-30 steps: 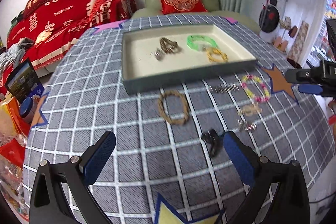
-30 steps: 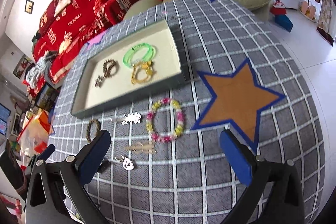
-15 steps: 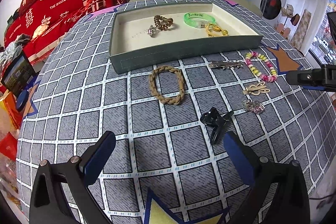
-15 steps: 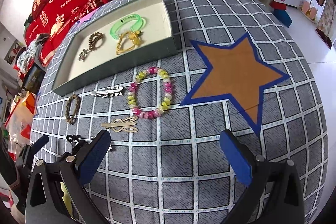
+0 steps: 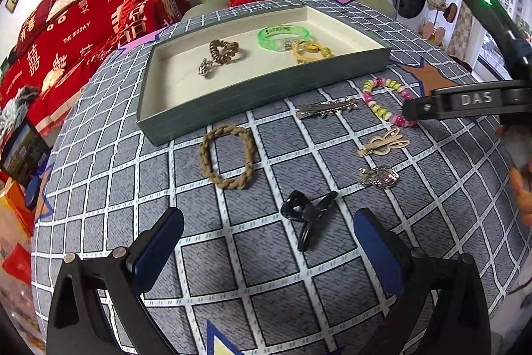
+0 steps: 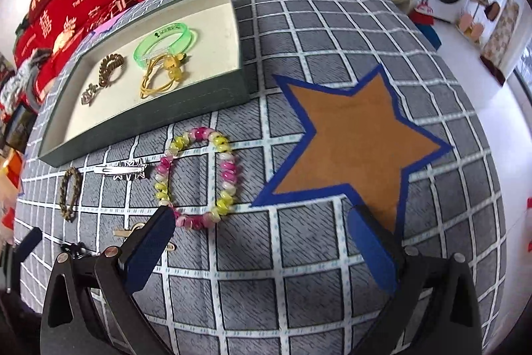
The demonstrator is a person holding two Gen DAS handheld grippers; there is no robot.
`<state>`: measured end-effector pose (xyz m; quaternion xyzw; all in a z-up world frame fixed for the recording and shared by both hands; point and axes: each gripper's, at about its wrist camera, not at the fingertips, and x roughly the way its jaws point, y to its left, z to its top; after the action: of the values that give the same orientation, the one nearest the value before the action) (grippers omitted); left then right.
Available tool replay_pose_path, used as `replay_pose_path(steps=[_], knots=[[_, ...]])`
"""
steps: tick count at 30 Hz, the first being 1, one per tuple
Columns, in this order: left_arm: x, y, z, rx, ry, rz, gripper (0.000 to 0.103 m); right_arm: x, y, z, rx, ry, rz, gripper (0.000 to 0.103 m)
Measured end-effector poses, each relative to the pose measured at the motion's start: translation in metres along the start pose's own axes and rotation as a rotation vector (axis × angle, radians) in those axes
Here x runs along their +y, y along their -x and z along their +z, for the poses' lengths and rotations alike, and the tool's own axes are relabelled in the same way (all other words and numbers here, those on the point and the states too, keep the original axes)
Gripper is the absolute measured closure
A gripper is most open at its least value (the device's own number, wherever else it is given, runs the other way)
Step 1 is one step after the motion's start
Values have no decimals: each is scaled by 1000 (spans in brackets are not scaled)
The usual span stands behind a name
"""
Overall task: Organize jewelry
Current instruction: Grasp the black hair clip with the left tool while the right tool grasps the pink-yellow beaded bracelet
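Grey checked cloth (image 5: 109, 175) covers the table, and on it stands a shallow tray (image 5: 252, 95) with a cream inside. In the tray lie a green bangle (image 5: 282, 37), a yellow hair tie (image 5: 311, 50), a brown spiral hair tie (image 5: 224, 50) and a small silver piece (image 5: 204, 69). Other pieces are outside the tray, on the cloth near its front wall. The left gripper (image 5: 267, 242) has its blue pads wide apart and holds nothing; a black claw clip (image 5: 307, 212) lies between its two fingers, a little toward the right one, and I cannot tell whether they touch it. Farther out from this gripper is a braided brown hair band (image 5: 227, 157), just in front of the tray. The right gripper (image 6: 262, 238) is also spread and empty. A pink and yellow bead bracelet (image 6: 196, 178) lies in front of it, and the near side of the bracelet is just beside the tip of its left finger (image 6: 149, 250). A silver hair clip (image 6: 123, 170) lies left of the bracelet, close to the tray wall. A beige clip (image 5: 382, 145) and a silver charm (image 5: 379, 177) lie between the bracelet and the black clip. An orange star (image 6: 359, 142) with a blue border is on the cloth in front of the right finger.
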<state>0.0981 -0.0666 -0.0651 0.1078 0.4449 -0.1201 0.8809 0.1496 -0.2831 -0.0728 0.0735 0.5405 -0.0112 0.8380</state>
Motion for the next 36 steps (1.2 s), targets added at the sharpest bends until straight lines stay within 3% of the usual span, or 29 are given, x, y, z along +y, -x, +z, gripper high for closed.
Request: replay_pose_path(steps=[4, 6, 8, 12, 17, 23, 25, 27, 28, 29, 36], knots=[[-2, -1, 1, 0, -4, -3, 0, 8, -3, 1, -11, 25, -27, 1], [-3, -3, 2, 5, -5, -5, 7, 10, -4, 3, -19, 32, -34, 2], [-4, -7, 1, 22, -9, -14, 10, 13, -3, 4, -33, 47, -33, 10], [-7, -8, 0, 18, -13, -41, 23, 23, -3, 4, -43, 120, -81, 29], [-13, -7, 1, 14, -39, -62, 36, 28, 0, 3, -46, 153, -78, 36], [-16, -6, 3, 18, -42, -97, 62, 32, -1, 3, -41, 171, -69, 41], [-16, -6, 3, 20, -38, -106, 69, 35, -1, 2, -42, 183, -59, 48], [-14, -4, 3, 17, -35, -112, 69, 41, 1, 2, -42, 201, -55, 68], [-13, -3, 2, 13, -31, -115, 69, 44, 2, 1, -40, 209, -57, 84], [-12, -2, 2, 10, -28, -117, 69, 46, 2, 1, -38, 213, -57, 92], [5, 16, 7, -26, 4, -147, 69, 47, 15, -4, -74, 220, -38, 93]])
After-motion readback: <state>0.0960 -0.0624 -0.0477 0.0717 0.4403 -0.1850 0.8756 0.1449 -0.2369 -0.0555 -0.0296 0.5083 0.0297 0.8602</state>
